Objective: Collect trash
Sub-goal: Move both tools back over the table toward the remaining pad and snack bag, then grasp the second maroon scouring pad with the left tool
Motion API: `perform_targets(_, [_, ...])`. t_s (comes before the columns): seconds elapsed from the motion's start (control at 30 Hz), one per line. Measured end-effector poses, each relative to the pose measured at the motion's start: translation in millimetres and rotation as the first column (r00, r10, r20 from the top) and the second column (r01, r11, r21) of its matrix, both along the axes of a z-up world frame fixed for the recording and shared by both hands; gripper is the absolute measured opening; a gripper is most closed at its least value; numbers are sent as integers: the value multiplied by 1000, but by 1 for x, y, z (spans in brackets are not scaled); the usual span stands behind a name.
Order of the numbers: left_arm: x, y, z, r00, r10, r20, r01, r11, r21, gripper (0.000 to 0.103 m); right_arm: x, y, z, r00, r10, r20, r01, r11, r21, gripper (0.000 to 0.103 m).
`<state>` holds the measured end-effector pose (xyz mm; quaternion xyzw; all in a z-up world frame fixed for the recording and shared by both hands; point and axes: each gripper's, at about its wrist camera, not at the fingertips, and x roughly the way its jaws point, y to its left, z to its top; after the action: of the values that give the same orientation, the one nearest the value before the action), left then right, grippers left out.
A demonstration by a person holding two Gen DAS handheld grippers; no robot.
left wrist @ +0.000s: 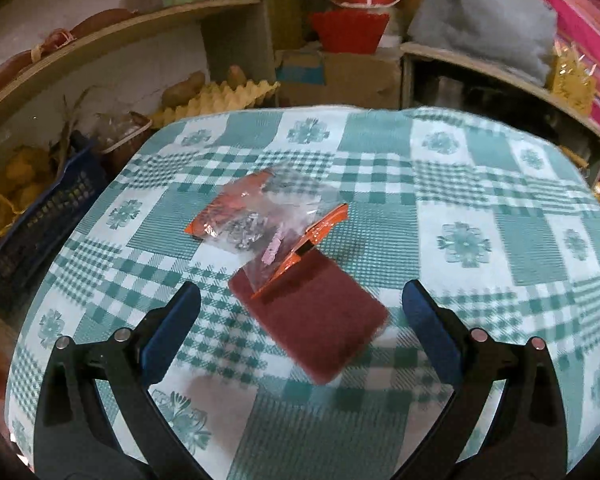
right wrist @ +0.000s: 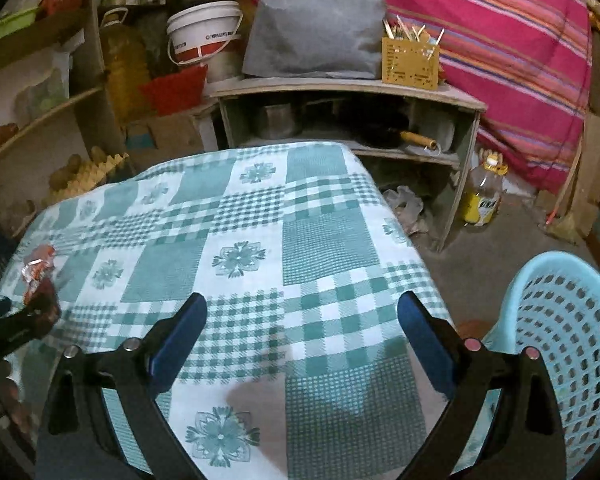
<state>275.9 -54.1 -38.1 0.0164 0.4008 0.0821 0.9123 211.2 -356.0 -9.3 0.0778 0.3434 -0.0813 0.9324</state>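
Note:
On the green checked tablecloth (left wrist: 380,184) lies a clear plastic wrapper with orange edges (left wrist: 260,216), crumpled, with its near end resting on a maroon scouring pad (left wrist: 316,320). My left gripper (left wrist: 300,296) hovers open just short of the pad, fingers wide on either side of it. In the right wrist view the same wrapper (right wrist: 38,264) and pad (right wrist: 46,304) show at the far left edge, with the dark left gripper beside them. My right gripper (right wrist: 302,312) is open over bare cloth, holding nothing. A light blue perforated basket (right wrist: 568,340) stands off the table's right side.
Shelves with a white bucket (right wrist: 204,32), a grey cover (right wrist: 316,28) and pots stand behind the table. A blue crate (left wrist: 40,216) and yellow egg trays (left wrist: 220,100) sit at the left. A yellow-capped bottle (right wrist: 484,192) stands on the floor at right.

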Motion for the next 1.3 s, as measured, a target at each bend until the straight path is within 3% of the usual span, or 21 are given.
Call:
perform_targets(0.23, [18,14,-15,994,28,-103,-37,995,-92,97,4,-3,-3,1000,6,-9,-6,1000,21,94])
perform_targets(0.37, [16,17,-16,994,15,-104,-28,991,-131,93,3,0,-5,1000,16,-14,-15,1000,10,94])
perform_targets(0.43, [14,15,-16,995,-10,-96,-2,992,-127,84,3,1,-4,1000,19,-14,-19,1000,6,94])
perform_targets(0.6, [8,15,-13,995,-53,-86,42,991,-130,77,2,2,-3,1000,22,-11,-22,1000,-1,94])
perform_targets(0.9, [-23,31,-7,978,-195,-70,176,961,-214,77,-1,17,-3,999,51,-10,-51,999,-18,94])
perform_targets(1.1, [-61,47,9,953,-302,-18,295,941,-164,77,-6,44,-2,994,112,-9,-112,993,-27,94])
perform_targets(1.3, [-83,93,35,956,-288,58,294,947,-132,77,-5,86,7,986,166,8,-165,986,-35,94])
